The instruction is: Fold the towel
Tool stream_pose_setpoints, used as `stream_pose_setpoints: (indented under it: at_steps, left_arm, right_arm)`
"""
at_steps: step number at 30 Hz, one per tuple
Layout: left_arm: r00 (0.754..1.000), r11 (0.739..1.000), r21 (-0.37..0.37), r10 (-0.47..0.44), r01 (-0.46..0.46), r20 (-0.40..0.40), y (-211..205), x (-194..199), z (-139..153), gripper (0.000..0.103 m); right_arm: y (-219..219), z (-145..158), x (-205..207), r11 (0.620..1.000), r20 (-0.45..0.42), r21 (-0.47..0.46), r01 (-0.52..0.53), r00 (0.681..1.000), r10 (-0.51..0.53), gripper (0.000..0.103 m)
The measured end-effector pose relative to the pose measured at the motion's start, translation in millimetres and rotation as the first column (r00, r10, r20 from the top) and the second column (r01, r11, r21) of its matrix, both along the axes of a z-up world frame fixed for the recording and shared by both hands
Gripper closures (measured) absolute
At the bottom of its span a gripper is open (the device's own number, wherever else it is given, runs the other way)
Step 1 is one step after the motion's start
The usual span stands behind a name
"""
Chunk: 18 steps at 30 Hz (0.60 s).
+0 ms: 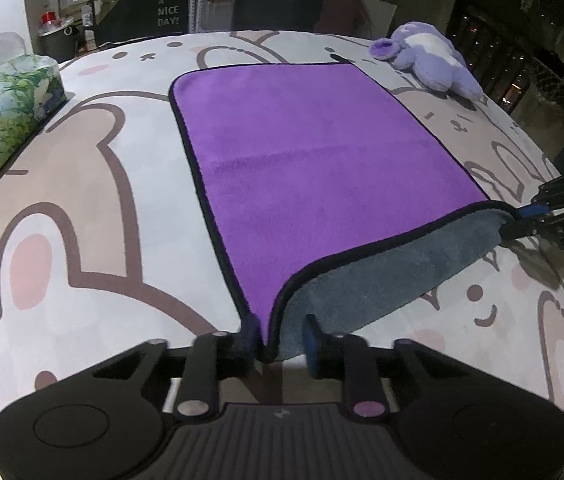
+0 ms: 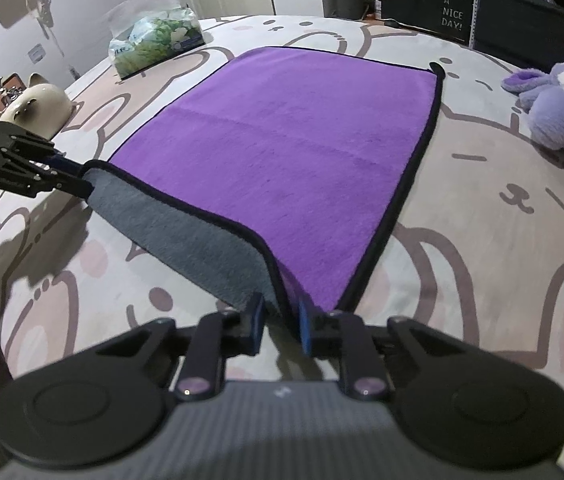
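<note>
One towel [image 1: 314, 152], two hand-held grippers, one plush toy [image 1: 430, 60], one tissue pack [image 1: 10, 116]

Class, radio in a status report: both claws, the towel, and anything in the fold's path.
Left claw and right claw each shut on a near corner. Purple plush towel with grey underside: near edge lifted, rest flat. Nothing lies on it.

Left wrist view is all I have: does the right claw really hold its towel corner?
Observer: Yes. The right wrist view shows the towel corner pinched in the right claw, grey underside turned up.
Operator: Anything near my left claw I can't see?
Observer: A cream ceramic figure sits by the edge of the bed, just beyond the left claw.
</note>
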<state>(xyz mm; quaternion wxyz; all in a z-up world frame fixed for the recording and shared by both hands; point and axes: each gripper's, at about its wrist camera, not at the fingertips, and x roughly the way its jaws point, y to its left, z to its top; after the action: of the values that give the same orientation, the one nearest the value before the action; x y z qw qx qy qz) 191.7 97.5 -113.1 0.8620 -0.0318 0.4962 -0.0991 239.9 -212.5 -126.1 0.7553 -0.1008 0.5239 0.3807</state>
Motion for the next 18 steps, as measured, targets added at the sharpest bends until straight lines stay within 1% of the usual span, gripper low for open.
stream_pose_setpoints:
  at_steps: [1, 4, 10, 18]
  left_arm:
    - [1.000, 1.000, 0.006, -0.005, 0.005, 0.000, -1, 0, 0, 0.090]
    - [1.000, 1.000, 0.027, -0.011, 0.011, 0.007, -4, -1, 1, 0.097]
    - [0.998, 0.999, 0.037, 0.032, -0.035, 0.062, -3, 2, 12, 0.098]
    - [0.984, 0.993, 0.038, 0.101, -0.108, 0.149, -1, 8, 30, 0.098]
  right_arm:
    - [-1, 0, 1, 1.000, -0.003, -0.003, 0.000, 1.000, 0.000, 0.087]
    - [-2, -1, 1, 1.000, -0.009, -0.002, 0.005, 1.000, -0.005, 0.089]
    - [-4, 6, 3, 0.999, 0.032, 0.000, 0.037, 0.999, -0.037, 0.095]
    - [-9, 23, 9, 0.991, 0.098, 0.069, 0.110, 0.988, -0.117, 0.097]
